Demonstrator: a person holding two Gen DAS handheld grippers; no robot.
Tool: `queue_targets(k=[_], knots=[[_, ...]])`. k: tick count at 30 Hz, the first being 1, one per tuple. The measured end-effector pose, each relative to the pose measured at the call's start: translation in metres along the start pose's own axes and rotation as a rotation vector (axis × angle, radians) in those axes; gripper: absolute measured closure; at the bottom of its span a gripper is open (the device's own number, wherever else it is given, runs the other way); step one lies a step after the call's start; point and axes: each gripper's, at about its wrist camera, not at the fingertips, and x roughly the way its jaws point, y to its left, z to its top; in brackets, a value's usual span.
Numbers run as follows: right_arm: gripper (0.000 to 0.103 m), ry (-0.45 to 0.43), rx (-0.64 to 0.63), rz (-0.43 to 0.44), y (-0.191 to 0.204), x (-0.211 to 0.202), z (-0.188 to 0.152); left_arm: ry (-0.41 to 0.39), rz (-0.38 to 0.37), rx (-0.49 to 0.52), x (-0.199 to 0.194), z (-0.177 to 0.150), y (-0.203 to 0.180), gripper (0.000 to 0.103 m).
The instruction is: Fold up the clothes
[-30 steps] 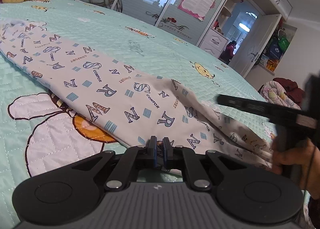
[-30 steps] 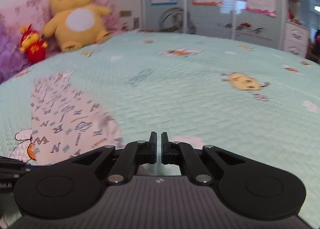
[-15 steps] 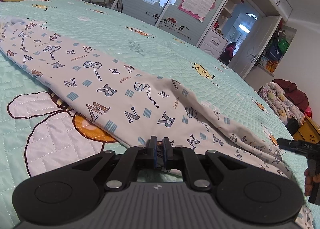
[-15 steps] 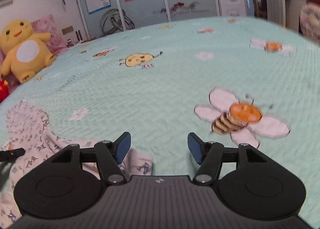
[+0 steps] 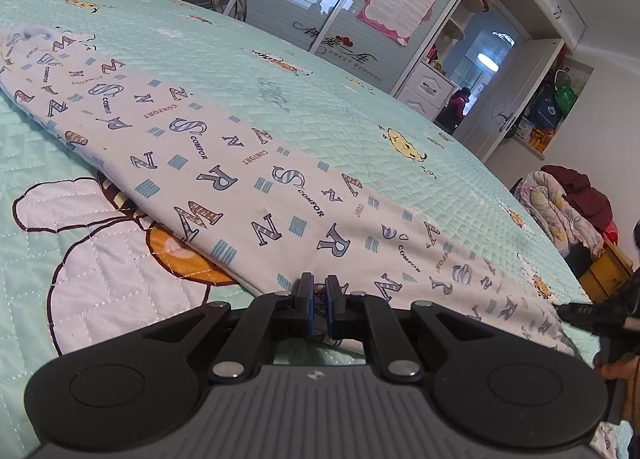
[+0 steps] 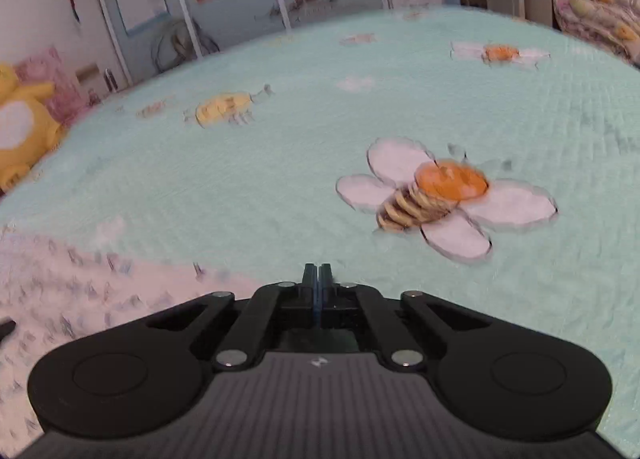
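While stretched flat across the quilted mint bedspread [image 5: 360, 115], the white letter-print garment [image 5: 240, 163] runs as a long soft band from 10 o'clock to 4 o'clock in the left wrist view. L gripper [image 5: 319, 291] sits low at its near hem, fingers pinched on cloth. R gripper [image 6: 319, 279] pressed together at the blurred garment's edge; can't tell whether it grips fabric.
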Motion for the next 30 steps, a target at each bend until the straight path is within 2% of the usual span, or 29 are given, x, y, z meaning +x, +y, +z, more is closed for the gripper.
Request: queue_targets(k=[4,6,7,8,9,10,11,13,14,16,17,18,19,21,22,23,24,25,27,29,30], knots=[[0.102,-0.041,0.015,-0.098,-0.003,-0.004,-0.001,0.001,-0.003,-0.003,0.0,0.0,0.001,0.094],[0.098,-0.096,-0.031,-0.154,0.011,-0.02,0.001,0.001,-0.005,-0.006,0.0,0.0,0.002,0.094],[0.097,-0.125,-0.055,-0.127,0.02,-0.03,0.0,0.002,-0.008,-0.01,0.0,0.0,0.003,0.094],[0.095,-0.132,-0.058,-0.064,0.03,-0.038,-0.001,0.002,-0.011,-0.014,0.0,0.0,0.003,0.094],[0.094,-0.1,-0.037,0.026,0.037,-0.04,-0.003,0.003,-0.013,-0.018,0.0,0.0,0.004,0.094],[0.084,-0.065,-0.016,0.118,0.045,-0.043,-0.005,0.003,-0.016,-0.022,0.0,0.0,0.005,0.094],[0.081,-0.019,0.009,0.19,0.047,-0.039,-0.009,0.003,-0.019,-0.03,0.0,0.001,0.006,0.095],[0.083,0.092,0.014,0.078,0.046,-0.02,-0.02,0.005,-0.027,-0.06,0.001,0.001,0.011,0.097],[0.103,0.096,0.022,0.005,0.037,-0.014,-0.026,0.006,-0.031,-0.078,0.001,0.001,0.013,0.097],[0.103,0.043,0.184,-0.001,0.011,-0.025,-0.028,0.008,-0.041,-0.113,0.002,0.002,0.017,0.098],[0.103,0.017,0.208,-0.023,0.012,-0.037,-0.028,0.011,-0.042,-0.124,0.002,0.003,0.018,0.098],[0.098,-0.009,0.23,-0.046,0.013,-0.049,-0.028,0.017,-0.032,-0.132,-0.002,0.004,0.017,0.098],[0.095,-0.03,0.187,-0.053,0.022,-0.062,-0.029,0.023,-0.021,-0.141,-0.006,0.005,0.015,0.098],[0.09,-0.042,0.129,-0.019,0.036,-0.091,-0.037,0.025,0.018,-0.143,-0.027,0.006,0.006,0.098],[0.087,-0.035,0.121,0.011,0.038,-0.106,-0.045,0.02,0.018,-0.121,-0.042,0.004,-0.002,0.092],[0.087,-0.027,0.113,0.042,0.041,-0.121,-0.053,0.015,0.017,-0.096,-0.058,0.002,-0.011,0.089],[0.087,-0.021,0.121,0.059,0.044,-0.135,-0.063,0.015,0.001,-0.078,-0.075,-0.003,-0.018,0.082],[0.086,-0.015,0.152,0.076,0.04,-0.148,-0.073,0.025,-0.015,-0.053,-0.092,-0.012,-0.026,0.074],[0.084,-0.007,0.218,0.083,0.03,-0.174,-0.095,0.049,-0.046,-0.002,-0.125,-0.033,-0.043,0.069],[0.072,-0.005,0.286,0.062,0.018,-0.197,-0.117,0.092,-0.062,0.062,-0.15,-0.06,-0.058,0.066],[0.071,-0.002,0.326,0.051,0.009,-0.201,-0.128,0.121,-0.069,0.055,-0.159,-0.074,-0.063,0.065]])
